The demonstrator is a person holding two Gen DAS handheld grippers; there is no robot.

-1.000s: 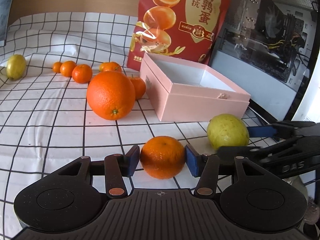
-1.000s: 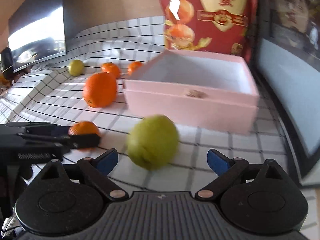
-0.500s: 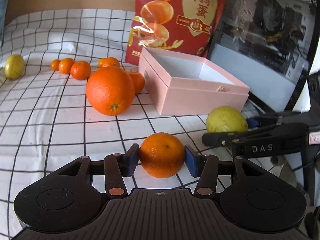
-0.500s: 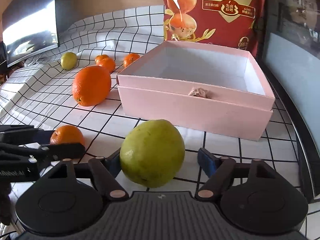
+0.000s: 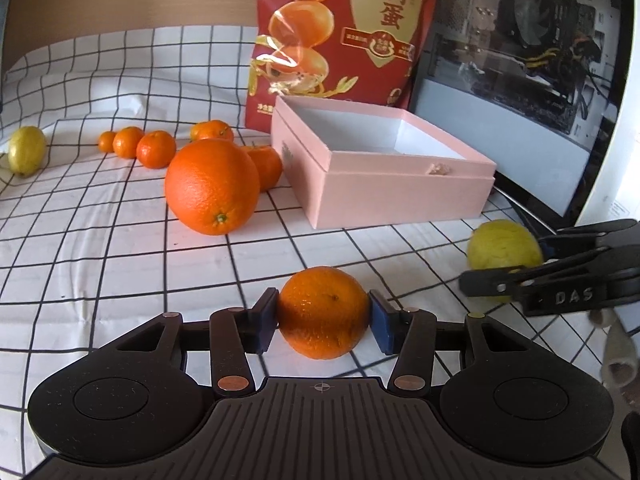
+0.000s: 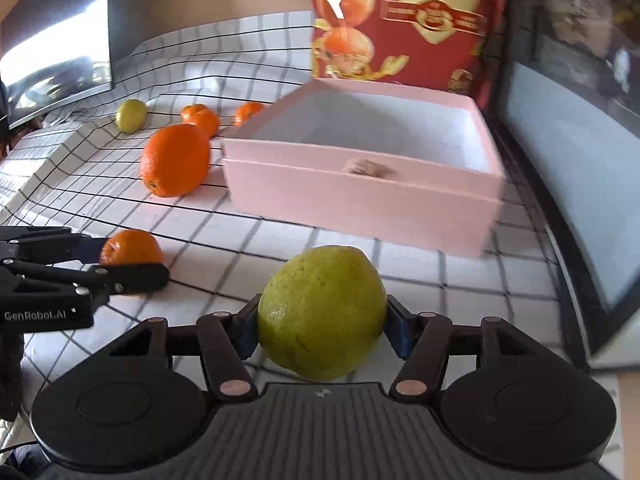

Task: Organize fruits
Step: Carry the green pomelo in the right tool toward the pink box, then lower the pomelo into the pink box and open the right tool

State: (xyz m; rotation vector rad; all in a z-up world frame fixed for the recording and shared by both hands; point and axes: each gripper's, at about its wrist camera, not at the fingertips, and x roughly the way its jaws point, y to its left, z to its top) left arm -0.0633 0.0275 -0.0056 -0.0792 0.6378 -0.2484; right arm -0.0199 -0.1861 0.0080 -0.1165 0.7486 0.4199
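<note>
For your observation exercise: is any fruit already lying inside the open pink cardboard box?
No: the open pink cardboard box shows only its bare white interior, with all fruit outside on the checked cloth.

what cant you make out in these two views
- Pink box floor: left wrist view, near wall hides most of it.
- Small knob on the box front: right wrist view, motion blur.
- Mandarin: left wrist view, half hidden behind big orange.

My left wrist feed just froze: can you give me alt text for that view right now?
The left gripper is shut on a small mandarin just above the checked cloth. Ahead sit a large orange and an open, empty pink box; at right, the right gripper grips a yellow-green fruit.
</note>
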